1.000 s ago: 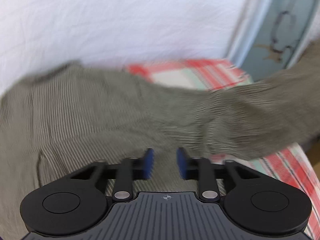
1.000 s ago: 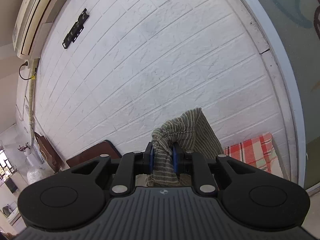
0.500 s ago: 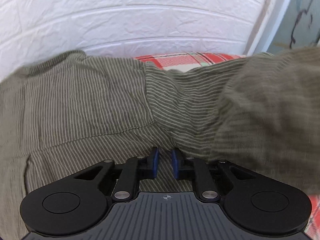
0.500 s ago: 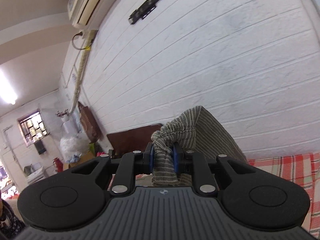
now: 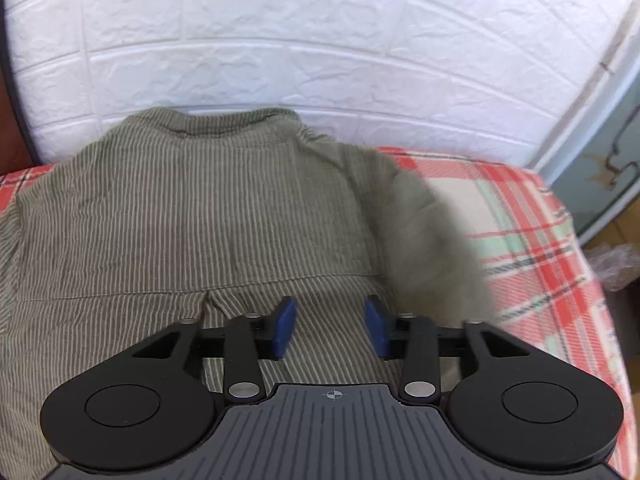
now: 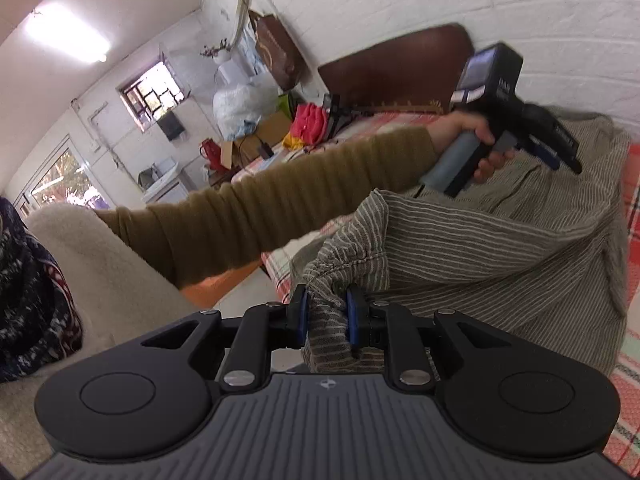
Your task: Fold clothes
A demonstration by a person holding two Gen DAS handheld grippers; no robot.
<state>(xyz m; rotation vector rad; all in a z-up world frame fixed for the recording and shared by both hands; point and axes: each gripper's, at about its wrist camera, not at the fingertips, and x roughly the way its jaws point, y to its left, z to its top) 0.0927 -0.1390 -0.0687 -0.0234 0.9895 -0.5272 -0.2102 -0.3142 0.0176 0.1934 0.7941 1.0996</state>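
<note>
White brick wall (image 5: 320,40) behind, plaid bedcover (image 5: 532,240) below. Your striped shirt (image 5: 200,208) lies spread on that cover. Your left gripper (image 5: 330,328) has just been opening, nothing between its jaws; your right gripper (image 6: 326,316) pinches a bunched shirt edge.

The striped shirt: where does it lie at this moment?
In the left wrist view the striped shirt lies spread on the plaid bedcover, collar toward the white brick wall, left of centre.
</note>
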